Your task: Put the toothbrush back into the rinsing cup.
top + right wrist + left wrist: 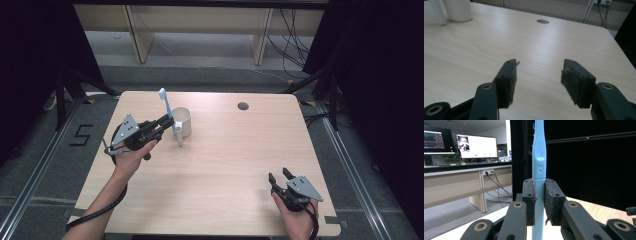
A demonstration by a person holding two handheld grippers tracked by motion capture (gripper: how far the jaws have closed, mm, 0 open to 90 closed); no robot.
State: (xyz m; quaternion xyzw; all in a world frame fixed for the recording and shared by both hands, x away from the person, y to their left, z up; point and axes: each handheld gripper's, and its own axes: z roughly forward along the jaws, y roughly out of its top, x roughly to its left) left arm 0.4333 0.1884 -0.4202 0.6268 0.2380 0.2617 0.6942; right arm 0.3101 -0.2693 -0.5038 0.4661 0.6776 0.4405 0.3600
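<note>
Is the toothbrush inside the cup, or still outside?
Outside. The left gripper holds the toothbrush upright beside the cup, its lower end on the table.

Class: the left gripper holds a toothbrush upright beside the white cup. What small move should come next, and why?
Probably lift the left gripper a little and carry the toothbrush over the cup mouth. Its jaws are shut on the handle, the brush stands upright, its lower end beside the cup, not in it. The right gripper rests open, far off.
</note>
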